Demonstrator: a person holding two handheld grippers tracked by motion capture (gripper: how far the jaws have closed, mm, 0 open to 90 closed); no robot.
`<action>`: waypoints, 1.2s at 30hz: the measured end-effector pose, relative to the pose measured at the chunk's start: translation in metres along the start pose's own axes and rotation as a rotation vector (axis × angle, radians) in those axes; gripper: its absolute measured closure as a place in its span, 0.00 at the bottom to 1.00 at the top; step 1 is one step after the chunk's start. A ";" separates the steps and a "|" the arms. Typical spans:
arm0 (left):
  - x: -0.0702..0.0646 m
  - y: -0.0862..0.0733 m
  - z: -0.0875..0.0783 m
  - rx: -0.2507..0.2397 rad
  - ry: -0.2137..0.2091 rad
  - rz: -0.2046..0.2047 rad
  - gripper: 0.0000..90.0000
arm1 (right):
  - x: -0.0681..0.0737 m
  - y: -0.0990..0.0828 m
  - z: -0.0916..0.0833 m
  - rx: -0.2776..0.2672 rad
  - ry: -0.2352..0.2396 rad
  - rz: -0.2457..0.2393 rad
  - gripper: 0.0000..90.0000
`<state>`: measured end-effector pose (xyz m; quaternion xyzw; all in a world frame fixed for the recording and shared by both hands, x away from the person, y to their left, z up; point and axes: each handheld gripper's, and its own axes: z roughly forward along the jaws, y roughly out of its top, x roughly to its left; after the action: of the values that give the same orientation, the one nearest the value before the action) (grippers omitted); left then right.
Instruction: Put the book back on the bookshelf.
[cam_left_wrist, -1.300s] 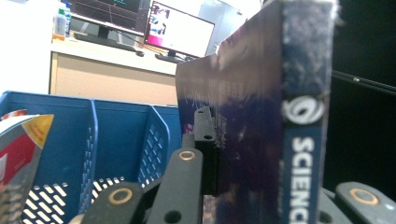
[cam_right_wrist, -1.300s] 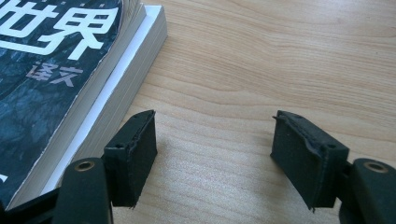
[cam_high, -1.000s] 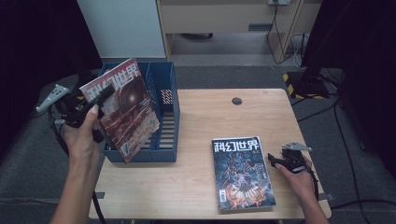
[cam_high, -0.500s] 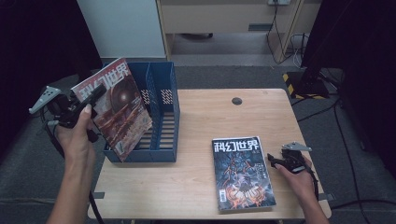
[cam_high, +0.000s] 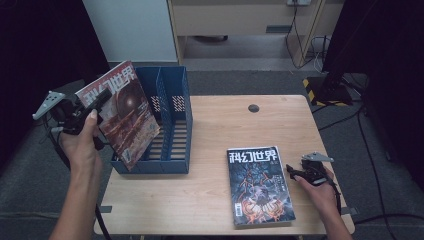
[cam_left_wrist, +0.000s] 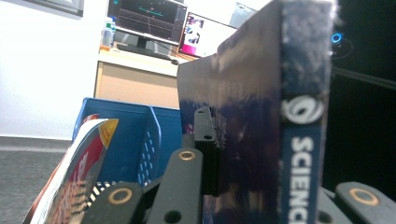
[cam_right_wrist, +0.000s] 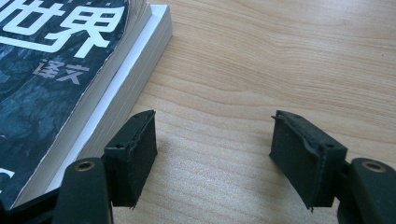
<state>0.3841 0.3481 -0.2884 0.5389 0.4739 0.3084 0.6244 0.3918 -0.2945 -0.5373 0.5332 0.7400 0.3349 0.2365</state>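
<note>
**Two magazines, one lifted, one flat on the table**

Two grippers are at work. The left gripper (cam_high: 102, 97) is clamped on the edge of a red magazine (cam_high: 122, 112), held tilted in the air at nine o'clock from the blue file rack (cam_high: 172, 125), overlapping its left wall. The right gripper (cam_high: 292, 172) rests low at four o'clock on the wooden table (cam_high: 225, 120), jaws apart with nothing between them, just beside the dark magazine stack (cam_high: 259, 185) lying flat.
</note>
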 end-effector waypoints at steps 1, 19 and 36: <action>-0.001 0.000 0.001 -0.001 0.003 0.009 0.93 | 0.000 0.000 0.000 0.000 0.000 0.000 0.35; -0.004 0.000 0.023 0.005 0.029 0.045 0.92 | 0.000 0.000 0.000 0.001 0.003 -0.002 0.35; -0.002 -0.017 0.038 0.007 0.061 0.066 0.92 | 0.000 0.000 0.000 0.001 0.004 -0.003 0.35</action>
<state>0.4159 0.3279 -0.3050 0.5467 0.4758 0.3435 0.5973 0.3920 -0.2946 -0.5372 0.5313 0.7416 0.3352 0.2353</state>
